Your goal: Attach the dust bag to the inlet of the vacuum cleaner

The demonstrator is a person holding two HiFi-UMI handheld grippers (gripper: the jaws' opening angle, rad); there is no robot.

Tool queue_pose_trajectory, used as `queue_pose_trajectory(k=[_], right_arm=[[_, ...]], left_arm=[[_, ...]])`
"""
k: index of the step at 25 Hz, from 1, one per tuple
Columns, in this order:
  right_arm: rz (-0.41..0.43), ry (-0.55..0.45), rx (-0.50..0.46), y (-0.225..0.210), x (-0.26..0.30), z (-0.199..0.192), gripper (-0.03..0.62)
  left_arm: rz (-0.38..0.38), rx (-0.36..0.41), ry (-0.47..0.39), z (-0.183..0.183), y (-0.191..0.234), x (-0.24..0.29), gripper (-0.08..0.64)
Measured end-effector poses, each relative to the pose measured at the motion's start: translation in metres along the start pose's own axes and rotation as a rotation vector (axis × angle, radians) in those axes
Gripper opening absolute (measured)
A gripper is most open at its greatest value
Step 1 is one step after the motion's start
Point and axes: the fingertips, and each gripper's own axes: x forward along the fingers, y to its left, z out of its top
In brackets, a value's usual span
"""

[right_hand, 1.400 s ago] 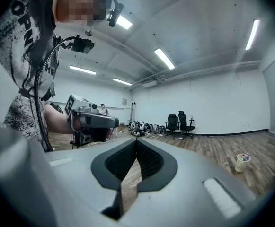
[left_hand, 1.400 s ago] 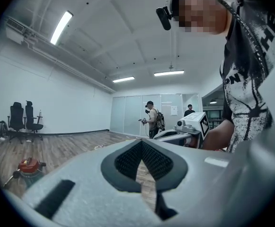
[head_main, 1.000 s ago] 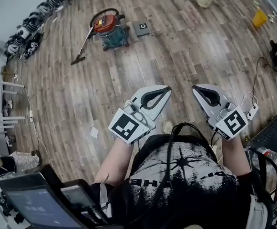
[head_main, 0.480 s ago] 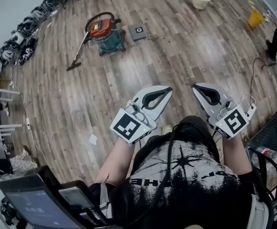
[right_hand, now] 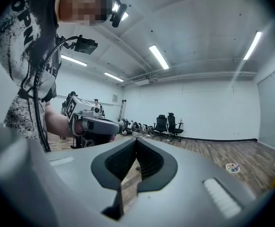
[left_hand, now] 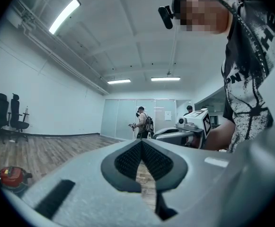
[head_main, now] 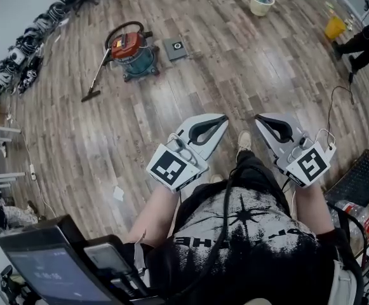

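Note:
The vacuum cleaner [head_main: 131,51], with a red lid and a teal drum, stands far off on the wood floor, its wand [head_main: 95,80] stretched out to the left. Next to it lies a flat grey square with a round hole [head_main: 174,47], perhaps the dust bag. My left gripper [head_main: 225,117] and right gripper [head_main: 258,117] are held level in front of my body, both shut with nothing in them. The left gripper view shows its own shut jaws [left_hand: 141,144] and the small vacuum cleaner [left_hand: 12,178] low at the left. In the right gripper view the jaws [right_hand: 137,141] are shut too.
A white bucket [head_main: 261,1] and a yellow container [head_main: 334,25] stand at the far right, near a person's legs [head_main: 361,43]. Gear lies along the left wall [head_main: 25,46]. A cable [head_main: 334,103], a black basket [head_main: 361,180] and a paper scrap [head_main: 118,192] are nearer.
The whole floor view has shifted: the vacuum cleaner sits further left and lower in the head view. A shoe now shows between the grippers, which hold their pose. A person's legs have come in at top right.

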Motion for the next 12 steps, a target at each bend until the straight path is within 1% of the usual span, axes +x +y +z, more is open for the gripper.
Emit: queue_pose_trajectory(k=[3, 5, 9, 12], right_arm=[[0.016, -0.011, 0.001, -0.032, 0.012, -0.001, 0.005], [0.045, -0.014, 0.001, -0.054, 0.022, 0.0, 0.005], [0.099, -0.034, -0.004, -0.104, 0.036, 0.011, 0.005], [0.128, -0.031, -0.006, -0.138, 0.044, 0.014, 0.003]], left_arm=[[0.024, 0.004, 0.016, 0.0, 0.021, 0.023, 0.0], [0.044, 0.005, 0.025, 0.0, 0.038, 0.041, 0.0], [0.084, 0.011, -0.03, 0.022, 0.071, 0.081, 0.0], [0.113, 0.004, -0.024, 0.028, 0.093, 0.106, 0.0]])
